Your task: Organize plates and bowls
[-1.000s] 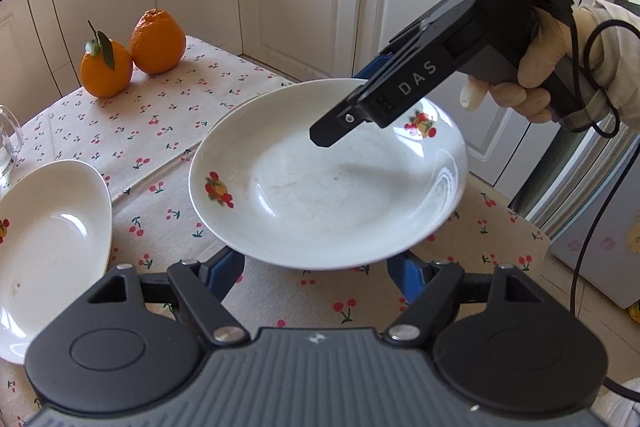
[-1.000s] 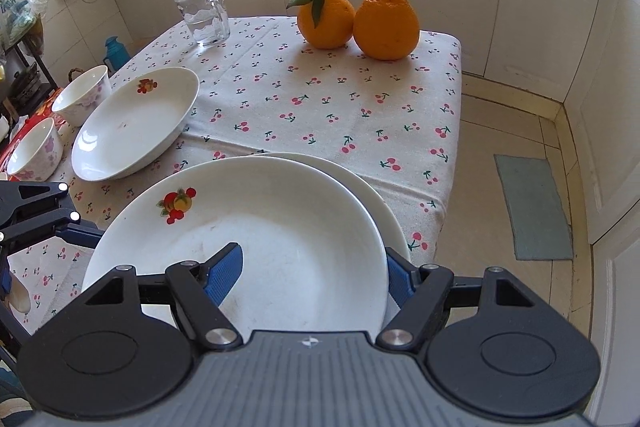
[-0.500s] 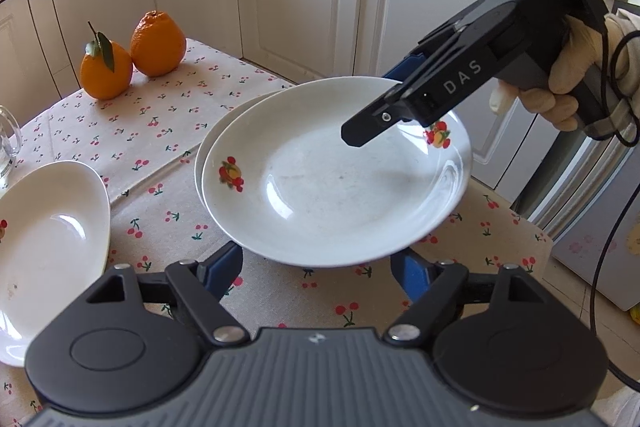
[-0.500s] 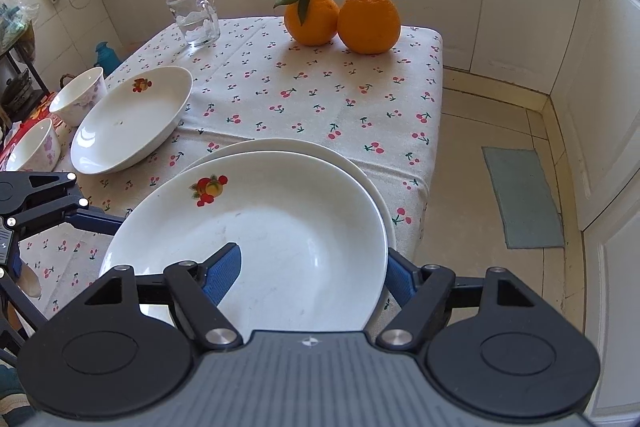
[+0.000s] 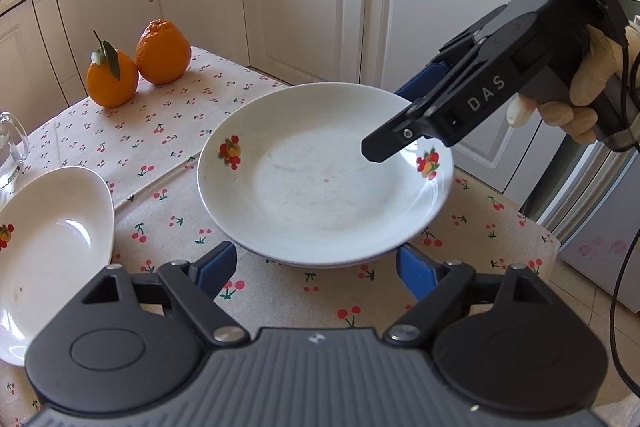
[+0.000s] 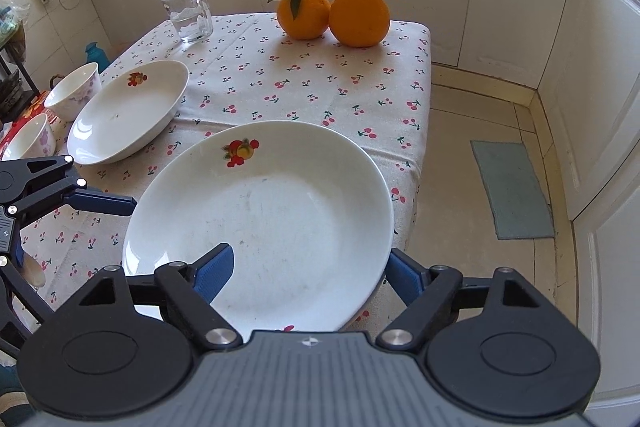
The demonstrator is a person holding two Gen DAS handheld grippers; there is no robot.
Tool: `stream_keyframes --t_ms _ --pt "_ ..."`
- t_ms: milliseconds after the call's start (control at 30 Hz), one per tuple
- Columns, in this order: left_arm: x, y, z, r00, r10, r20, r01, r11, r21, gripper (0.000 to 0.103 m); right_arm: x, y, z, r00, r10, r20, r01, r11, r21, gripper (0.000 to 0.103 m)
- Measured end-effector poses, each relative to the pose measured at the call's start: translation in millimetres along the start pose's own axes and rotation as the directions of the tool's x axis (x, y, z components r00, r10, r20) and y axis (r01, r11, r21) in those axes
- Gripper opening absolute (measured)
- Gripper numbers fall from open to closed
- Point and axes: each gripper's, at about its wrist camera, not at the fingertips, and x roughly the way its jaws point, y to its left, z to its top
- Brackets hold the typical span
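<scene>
Lowered top plate (image 5: 320, 183) now hides the plate beneath almost entirely.

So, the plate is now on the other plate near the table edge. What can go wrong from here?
1. The stacked plates sit close to the table's corner; a nudge could push them toward the floor.
2. The right gripper, jaws just opened, has one finger over the plate; pulling back carelessly may drag it.
3. The left gripper straddles the rim and could catch it.
</scene>
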Motion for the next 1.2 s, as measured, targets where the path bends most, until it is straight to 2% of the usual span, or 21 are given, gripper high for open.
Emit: stream_keyframes --t_ms 333,433,533,667,800,967,1067,1200 --pt "-13.0 2.0 -4.4 0.999 0.029 0.032 -0.027 0.999 -0.04 0.089 -15.1 18.0 0.5 0.998 0.032 0.057 -0.029 0.998 -0.057 0.102" --pt "-23.0 5.6 -10.1 0.997 0.061 0.046 -0.057 0.995 -0.084 0.091 -18.3 31.0 0.9 0.997 0.045 0.063 -0.039 0.995 -0.09 0.103" --pt "-32.6 11.6 -18.4 0.99 0.132 0.049 -0.125 0.984 -0.129 0.093 -20.7 45.3 0.5 0.997 0.043 0.069 -0.034 0.991 -0.128 0.103" --pt "-42.4 27.5 -32.4 0.97 0.243 0.029 -0.231 0.95 -0.209 0.093 -24.3 63.3 0.5 0.995 0.056 0.08 -0.042 0.985 -0.169 0.103" --pt "-45.2 50.5 -48.1 0.938 0.346 -0.024 -0.336 0.889 -0.311 0.093 -24.3 79.6 1.2 0.994 0.074 0.084 -0.057 0.98 -0.193 0.103" --pt "-39.1 76.0 -65.9 0.908 0.411 -0.081 -0.407 0.818 -0.406 0.093 -17.2 96.1 3.7 0.993 0.096 0.067 -0.079 0.97 -0.231 0.103" --pt "-34.1 84.8 -72.8 0.902 0.42 -0.098 -0.418 0.796 -0.438 0.094 -13.0 103.1 6.3 0.993 0.106 0.055 -0.088 0.964 -0.253 0.103" --pt "-32.3 89.5 -73.1 0.898 0.432 -0.085 -0.421 0.787 -0.451 0.096 -8.1 106.9 12.0 0.992 0.115 0.047 -0.099 0.959 -0.267 0.103"
